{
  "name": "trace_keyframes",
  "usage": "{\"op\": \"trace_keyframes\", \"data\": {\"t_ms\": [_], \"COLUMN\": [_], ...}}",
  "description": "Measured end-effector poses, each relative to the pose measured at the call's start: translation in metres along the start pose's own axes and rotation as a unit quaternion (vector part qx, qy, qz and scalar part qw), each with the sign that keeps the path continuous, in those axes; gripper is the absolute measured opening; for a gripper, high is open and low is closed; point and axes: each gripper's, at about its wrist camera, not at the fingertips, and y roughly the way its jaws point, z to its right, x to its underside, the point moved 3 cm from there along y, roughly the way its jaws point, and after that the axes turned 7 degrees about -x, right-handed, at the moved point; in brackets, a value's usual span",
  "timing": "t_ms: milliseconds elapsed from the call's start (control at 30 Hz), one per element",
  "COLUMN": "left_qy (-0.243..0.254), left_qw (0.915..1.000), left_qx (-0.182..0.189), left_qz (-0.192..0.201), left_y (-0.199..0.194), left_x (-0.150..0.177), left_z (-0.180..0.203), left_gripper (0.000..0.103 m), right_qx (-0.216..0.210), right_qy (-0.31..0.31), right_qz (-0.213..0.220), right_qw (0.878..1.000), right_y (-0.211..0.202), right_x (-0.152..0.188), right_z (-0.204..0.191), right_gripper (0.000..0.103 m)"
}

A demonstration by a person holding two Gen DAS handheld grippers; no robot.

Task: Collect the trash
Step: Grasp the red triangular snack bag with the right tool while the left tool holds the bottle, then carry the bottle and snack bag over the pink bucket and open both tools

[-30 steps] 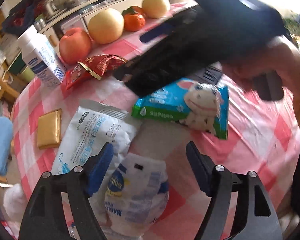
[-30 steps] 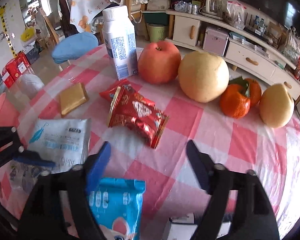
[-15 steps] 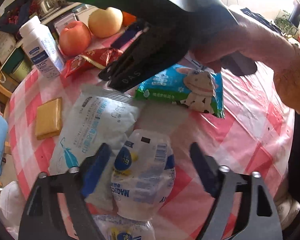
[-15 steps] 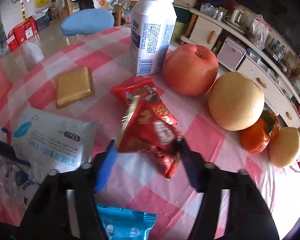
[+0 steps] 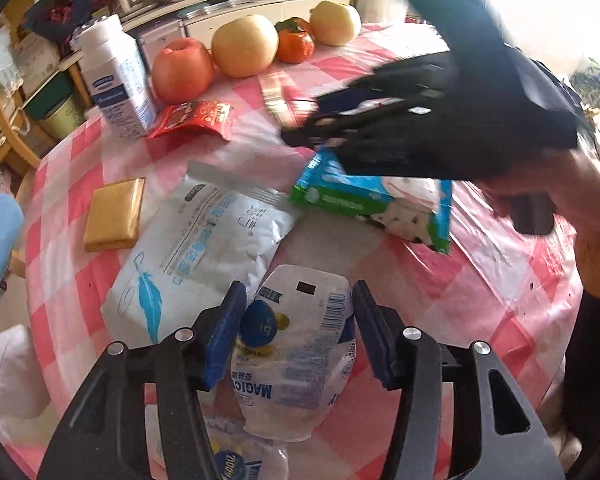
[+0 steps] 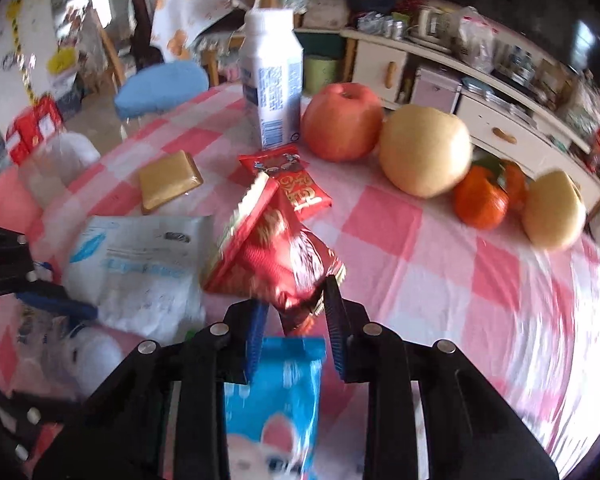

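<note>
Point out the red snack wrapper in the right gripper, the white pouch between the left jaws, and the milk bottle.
red snack wrapper (image 6: 276,264), right wrist view, crumpled middle.
white pouch (image 5: 300,344), left wrist view, printed front.
milk bottle (image 6: 274,92), right wrist view, label.

Bare checked cloth (image 6: 440,280) right of the wrappers, fruit row (image 6: 424,150) along its far edge

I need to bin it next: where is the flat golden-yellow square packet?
In the left wrist view, the flat golden-yellow square packet lies at the table's left, beside the white feather-print pouch, below the white carton.

Bright daylight — window glare upper right (left view) — fisheye-bent edges, motion blur throughout.
</note>
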Motion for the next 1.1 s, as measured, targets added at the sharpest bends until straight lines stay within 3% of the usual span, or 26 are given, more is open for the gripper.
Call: {"op": "trace_keyframes", "data": {"t_ms": [300, 667, 1100], "left_qy": [-0.051, -0.114, -0.197], "left_qw": [0.9982, 0.9907, 0.9715], "left_qx": [-0.004, 0.002, 0.028], "left_qz": [0.032, 0.074, 0.129], "left_y": [-0.031, -0.066, -0.099], "left_x": [0.004, 0.021, 0.058], "left_z": [-0.002, 0.0, -0.015], "left_gripper": [0.056, 0.055, 0.055], "right_qx": [-0.028, -0.056, -0.05], "right_qy": [0.057, 0.08, 0.067], "right_qz": [0.044, 0.061, 0.043], "right_qw": [0.997, 0.993, 0.996], "right_y": [-0.056, -0.104, -0.117], "right_x": [0.044, 0.079, 0.091], "right_z": [-0.011, -0.053, -0.101], "right_gripper": [0.029, 0.029, 0.028]}}
